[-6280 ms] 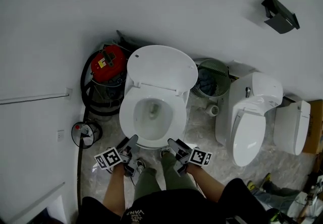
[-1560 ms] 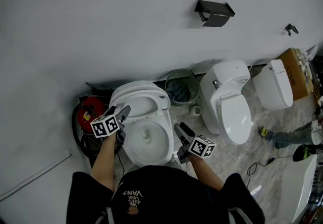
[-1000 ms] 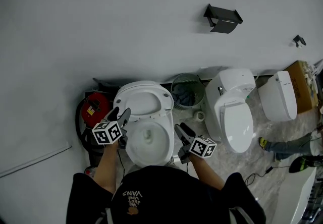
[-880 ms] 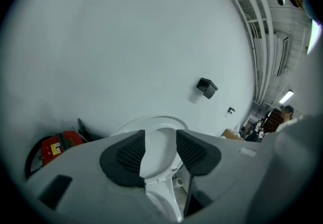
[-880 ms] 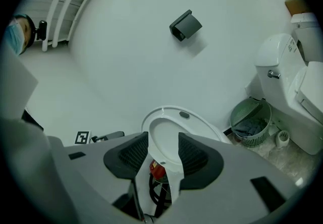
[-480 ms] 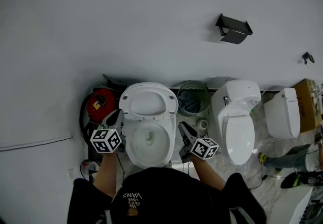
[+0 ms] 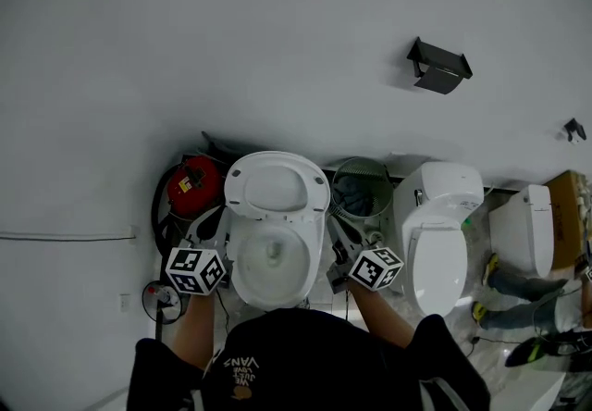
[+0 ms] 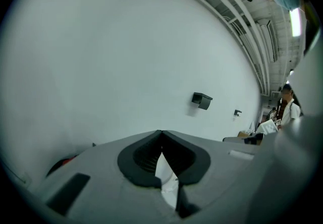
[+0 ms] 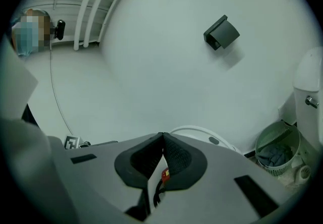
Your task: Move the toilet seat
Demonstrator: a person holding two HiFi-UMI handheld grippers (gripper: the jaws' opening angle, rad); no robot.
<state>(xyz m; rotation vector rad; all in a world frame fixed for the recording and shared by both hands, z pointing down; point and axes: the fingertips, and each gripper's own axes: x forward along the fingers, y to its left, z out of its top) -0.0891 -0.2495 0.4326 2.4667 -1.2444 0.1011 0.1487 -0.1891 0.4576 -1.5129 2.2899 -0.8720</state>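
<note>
Stands over the open bowl (image 7: 274,254) with a pair of tongs at each flank of it. Holds the left tongs (image 8: 161,133) clenched tip against tip on nothing, with only a sliver of white showing through the gap below the tips. Holds the right tongs (image 9: 162,135) clamped on air too, with a scrap of red and a dark cord glimpsed through the same gap.

Finds the toilet seat (image 7: 240,261) between the two tongs, lying flat on the bowl as far as the head view tells. Puts the left tongs just beside its left edge and the right tongs just beside its right edge. Cannot tell from this height whether either pair grazes it.

Finds the lid (image 7: 277,185) ahead of both tongs, tipped up against the wall (image 7: 277,30), and catches it again as a white arc just beyond the right tongs in the right gripper view. Leaves a red canister (image 7: 196,185) ahead and to the left of the left tongs, a mesh waste basket (image 7: 359,198) ahead and to the right of the right tongs, and a second toilet (image 7: 435,247) farther right.

Reads as the approach step, with no hold taken yet. Calls next for spreading one pair of tongs, lowering its tips to the nearest edge of the seat, and slipping one jaw under the ring and one over it. Then calls for closing and swinging the ring up toward the lid. Probably demands a firm bite, given how smooth and slippery that white surface looks.
</note>
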